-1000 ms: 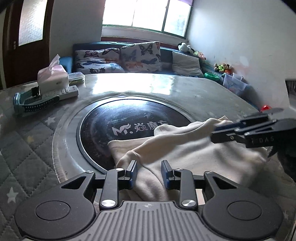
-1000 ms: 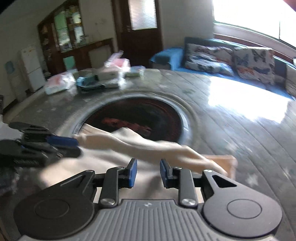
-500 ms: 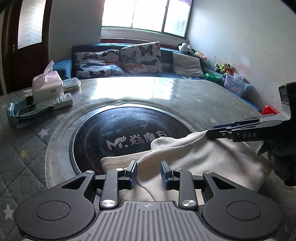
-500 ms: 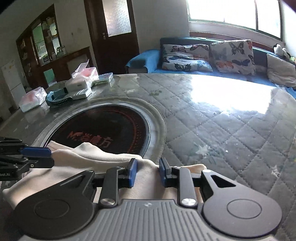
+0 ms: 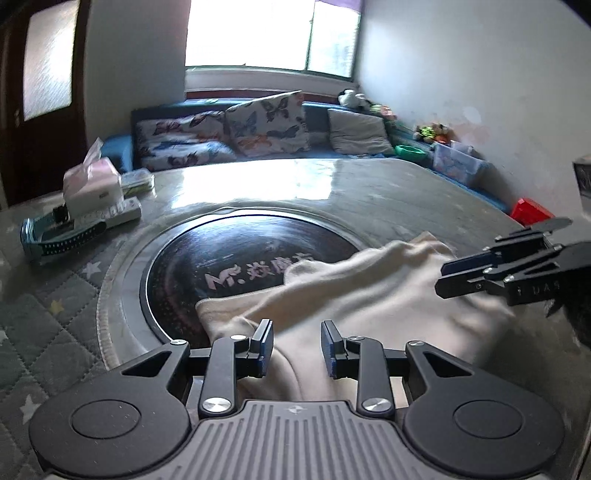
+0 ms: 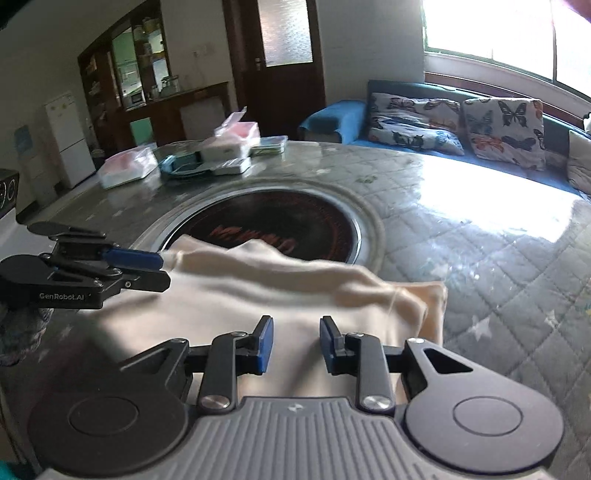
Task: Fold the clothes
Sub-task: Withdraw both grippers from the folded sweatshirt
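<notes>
cream garment [image 5: 369,295] lies bunched at the near edge of the table [image 5: 369,184], lower centre in both views, its far edge overlapping the dark round inset plate [image 5: 229,258] with white lettering.

left gripper [image 5: 296,345]: jaws spread part way with a clear gap, cloth lying under and between them, pads not pressing it. right gripper [image 6: 295,345]: also spread part way, jaws have just been opening a little, cloth under the gap, not pinched. each tool shows in the other's view: right gripper at right edge of the left view [image 5: 448,277], left gripper at left edge of the right view [image 6: 160,269], both over the garment's ends.

clutter at the table's far left: tissue box [image 5: 90,184], a white remote-like bar [image 5: 114,216], a teal strap-like item [image 5: 55,236], all well apart from the cloth. nothing sits between grippers and garment.

only the left view shows the toys and clear storage bin [image 5: 456,162] along the right wall and a red object [image 5: 532,210] past the table edge. only the right view shows the wooden cabinet [image 6: 129,74], white fridge [image 6: 68,136], a plastic bag [image 6: 127,166] on the table and a grey-gloved hand [image 6: 22,328] behind the left tool.

table cover is grey quilted with stars, glossy, strong window glare. blue sofa [image 6: 340,118] with butterfly cushions [image 5: 266,122] under the window [image 5: 269,33]; dark door [image 6: 284,48]. both views motion-blurred.
</notes>
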Action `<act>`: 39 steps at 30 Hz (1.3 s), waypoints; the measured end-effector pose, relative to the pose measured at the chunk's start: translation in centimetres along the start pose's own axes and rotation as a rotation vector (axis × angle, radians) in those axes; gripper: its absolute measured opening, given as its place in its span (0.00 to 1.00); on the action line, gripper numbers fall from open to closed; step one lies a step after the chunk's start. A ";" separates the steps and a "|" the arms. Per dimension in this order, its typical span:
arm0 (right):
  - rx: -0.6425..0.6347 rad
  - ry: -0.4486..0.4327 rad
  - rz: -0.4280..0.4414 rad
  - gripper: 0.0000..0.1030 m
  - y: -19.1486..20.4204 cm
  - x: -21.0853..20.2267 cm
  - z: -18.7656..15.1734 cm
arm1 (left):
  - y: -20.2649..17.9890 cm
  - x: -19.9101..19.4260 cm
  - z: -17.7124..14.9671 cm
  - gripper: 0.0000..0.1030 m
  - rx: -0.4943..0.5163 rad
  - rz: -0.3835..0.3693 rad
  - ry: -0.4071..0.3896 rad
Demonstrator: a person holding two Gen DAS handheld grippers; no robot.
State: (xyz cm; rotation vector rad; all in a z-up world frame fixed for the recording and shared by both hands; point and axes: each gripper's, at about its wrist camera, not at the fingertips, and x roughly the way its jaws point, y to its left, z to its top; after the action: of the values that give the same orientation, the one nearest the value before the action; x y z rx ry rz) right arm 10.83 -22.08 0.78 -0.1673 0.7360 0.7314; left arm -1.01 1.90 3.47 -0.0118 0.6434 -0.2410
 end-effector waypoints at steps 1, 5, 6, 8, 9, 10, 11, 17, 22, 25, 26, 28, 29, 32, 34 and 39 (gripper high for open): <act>-0.002 0.000 0.002 0.28 0.3 -0.3 -0.4 | -0.3 -0.4 -0.3 0.30 0.013 -0.004 -0.006; -0.015 -0.009 -0.010 0.31 1.1 -1.3 -1.9 | -1.1 -1.8 -1.4 0.30 0.051 -0.015 -0.028; -0.017 -0.013 -0.018 0.31 1.3 -1.4 -2.2 | -1.4 -2.0 -1.6 0.30 0.059 -0.017 -0.031; -0.021 -0.020 -0.034 0.32 1.6 -1.8 -2.8 | -1.7 -2.4 -2.1 0.30 0.074 -0.021 -0.036; -0.023 -0.024 -0.042 0.32 1.8 -1.9 -3.1 | -1.9 -2.4 -2.3 0.30 0.082 -0.020 -0.036; -0.032 -0.031 -0.054 0.33 2.0 -2.0 -3.4 | -2.1 -2.5 -2.5 0.30 0.094 -0.014 -0.037; -0.043 -0.033 -0.062 0.33 2.2 -2.1 -3.6 | -2.3 -2.5 -2.7 0.30 0.108 -0.010 -0.038; -0.075 -0.042 -0.076 0.33 2.7 -2.2 -4.5 | -2.1 -2.6 -3.5 0.30 0.095 -0.009 -0.026; -0.065 -0.036 -0.069 0.33 2.7 -3.1 -5.2 | -2.0 -3.1 -3.8 0.30 0.055 -0.030 -0.008; -0.068 -0.032 -0.064 0.33 2.8 -4.0 -6.0 | -2.4 -3.7 -4.3 0.30 0.048 -0.048 0.000; -0.072 -0.029 -0.063 0.33 2.9 -4.3 -6.3 | -2.6 -3.9 -4.5 0.30 0.048 -0.056 0.003; -0.080 -0.024 -0.061 0.33 3.0 -5.0 -6.8 | -2.9 -4.4 -4.9 0.30 0.051 -0.068 0.006; -0.085 -0.022 -0.061 0.33 3.1 -5.4 -7.1 | -3.1 -4.6 -5.0 0.31 0.054 -0.073 0.007; -0.095 -0.013 -0.063 0.33 3.5 -6.2 -7.6 | -3.5 -5.4 -5.2 0.31 0.065 -0.073 0.003; -0.107 -0.012 -0.071 0.33 3.9 -6.7 -7.6 | -3.5 -6.0 -4.9 0.31 0.071 -0.063 -0.014; -0.120 -0.051 -0.057 0.33 4.9 -7.6 -6.7 | -4.2 -7.8 -3.7 0.31 0.086 -0.073 -0.082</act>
State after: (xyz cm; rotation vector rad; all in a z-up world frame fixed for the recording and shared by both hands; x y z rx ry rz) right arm 0.06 -25.17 1.40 -0.2768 0.6363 0.7231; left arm -10.18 -0.19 5.48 0.0377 0.5507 -0.3368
